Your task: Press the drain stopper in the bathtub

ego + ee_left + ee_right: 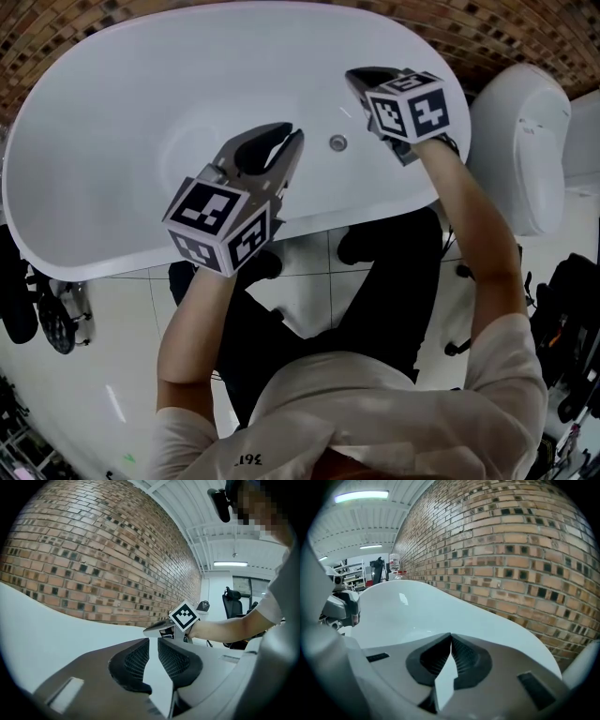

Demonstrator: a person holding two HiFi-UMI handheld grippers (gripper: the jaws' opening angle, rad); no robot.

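Stopper (338, 142) sits in the bathtub (131, 103) beside its near rim, between our left tongs (294, 131), a sliver apart, and right tongs (352, 76), pressed together, both empty. We should press it squarely with closed tips.

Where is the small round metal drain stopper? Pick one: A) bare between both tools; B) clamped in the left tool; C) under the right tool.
A: the small round metal drain stopper lies uncovered on the white bathtub, between the left tool and right tool, touching neither.

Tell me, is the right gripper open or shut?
Shut. The right gripper has its jaws touching at the tips, nothing between them.
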